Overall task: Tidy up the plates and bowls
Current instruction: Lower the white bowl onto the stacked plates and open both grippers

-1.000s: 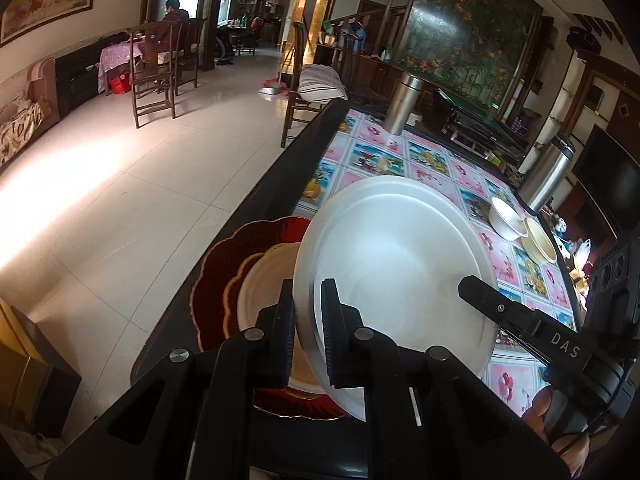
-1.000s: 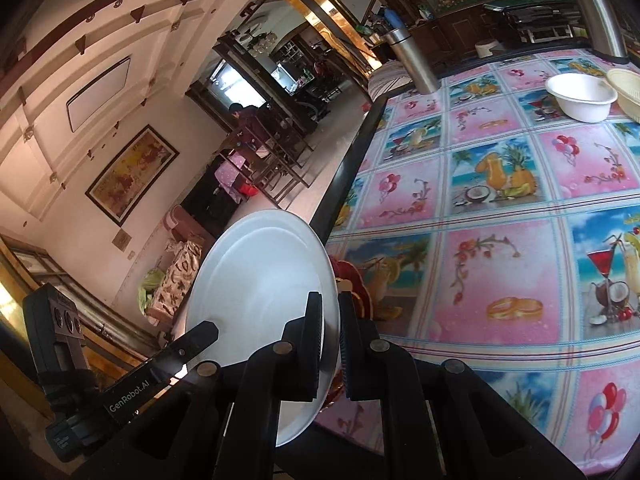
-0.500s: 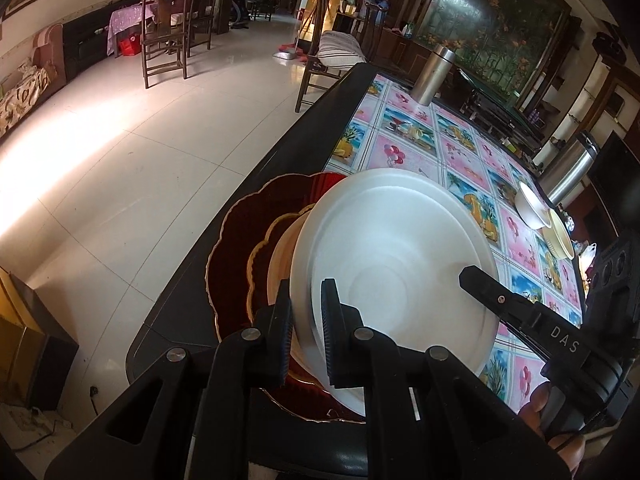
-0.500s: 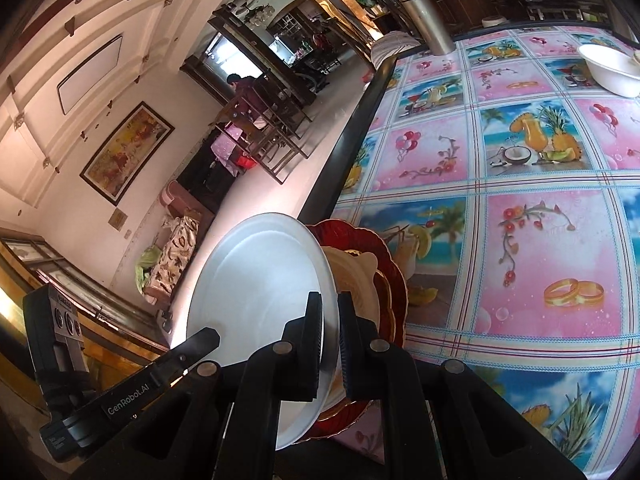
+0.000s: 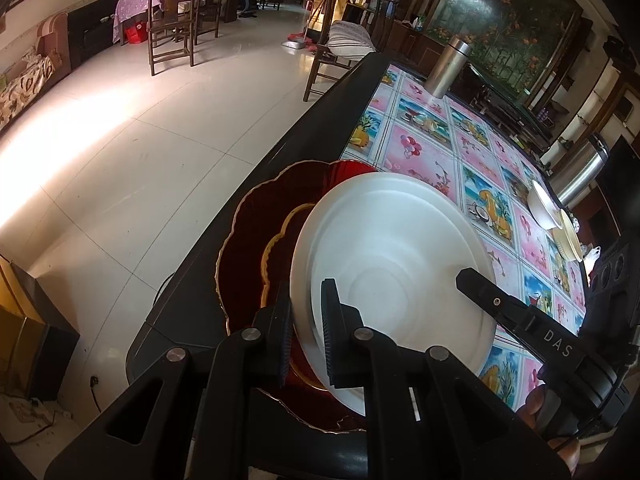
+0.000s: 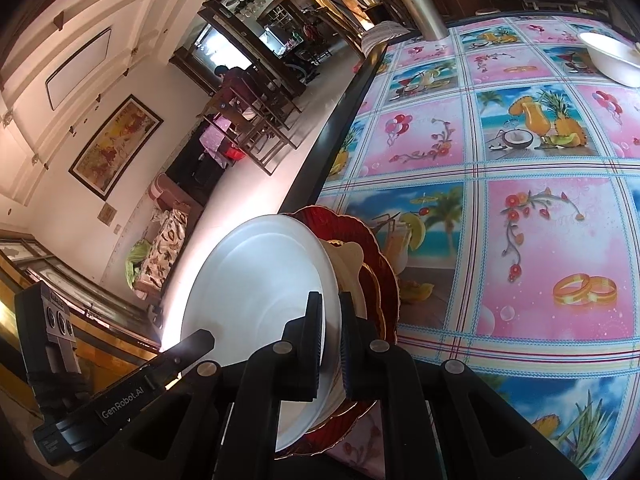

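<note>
Two of my grippers, the left gripper [image 5: 306,334] and the right gripper [image 6: 330,346], each pinched the rim of the white plate [image 5: 394,264] between jaws almost pressed together. I held it tilted just above the red plate [image 5: 256,240] and a cream one on it. It was not yet set down. Far from the red plate, the white bowl [image 6: 608,58] waited untouched.

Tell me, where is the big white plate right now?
Both grippers hold the white plate by its rim, tilted above the red plate at the near corner of the table.
</note>
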Demonstrator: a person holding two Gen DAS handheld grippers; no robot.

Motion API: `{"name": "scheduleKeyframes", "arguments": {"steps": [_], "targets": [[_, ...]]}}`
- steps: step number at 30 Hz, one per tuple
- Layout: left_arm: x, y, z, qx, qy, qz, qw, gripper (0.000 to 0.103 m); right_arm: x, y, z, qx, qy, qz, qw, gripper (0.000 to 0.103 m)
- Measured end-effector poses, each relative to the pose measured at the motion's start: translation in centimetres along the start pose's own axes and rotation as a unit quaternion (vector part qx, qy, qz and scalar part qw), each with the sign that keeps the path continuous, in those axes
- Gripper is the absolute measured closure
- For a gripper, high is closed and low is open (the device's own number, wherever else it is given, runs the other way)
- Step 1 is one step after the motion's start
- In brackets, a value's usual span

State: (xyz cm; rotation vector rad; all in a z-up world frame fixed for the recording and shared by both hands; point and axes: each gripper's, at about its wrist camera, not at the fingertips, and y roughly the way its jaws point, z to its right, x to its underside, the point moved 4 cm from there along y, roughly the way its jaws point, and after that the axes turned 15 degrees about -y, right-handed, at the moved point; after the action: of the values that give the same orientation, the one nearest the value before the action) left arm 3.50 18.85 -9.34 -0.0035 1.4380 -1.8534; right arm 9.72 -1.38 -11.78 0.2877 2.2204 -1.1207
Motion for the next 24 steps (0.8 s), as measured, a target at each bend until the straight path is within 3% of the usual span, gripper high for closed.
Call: {"name": "scheduleKeyframes", "arguments": {"steps": [7, 18, 24], "targets": [[0.1, -0.7, 0.2, -0.034, 0.027, 0.031, 0.9986, 0.092, 0.2, 0.8, -0.3, 0.011, -0.007, -0.004, 1.000, 0.095], [-0.7, -3.7, -0.4, -0.040, 0.027, 0.070, 0.9964, 0.091, -0.1, 0.5, -0.3, 0.014, -0.008, -0.004, 1.000, 0.095], [-0.5, -3.9, 0.3, -0.038, 0.037, 0.071, 0.9961, 0.091, -0.2, 0.4, -0.7, -0.009, -0.006, -0.015, 1.000, 0.086]]}}
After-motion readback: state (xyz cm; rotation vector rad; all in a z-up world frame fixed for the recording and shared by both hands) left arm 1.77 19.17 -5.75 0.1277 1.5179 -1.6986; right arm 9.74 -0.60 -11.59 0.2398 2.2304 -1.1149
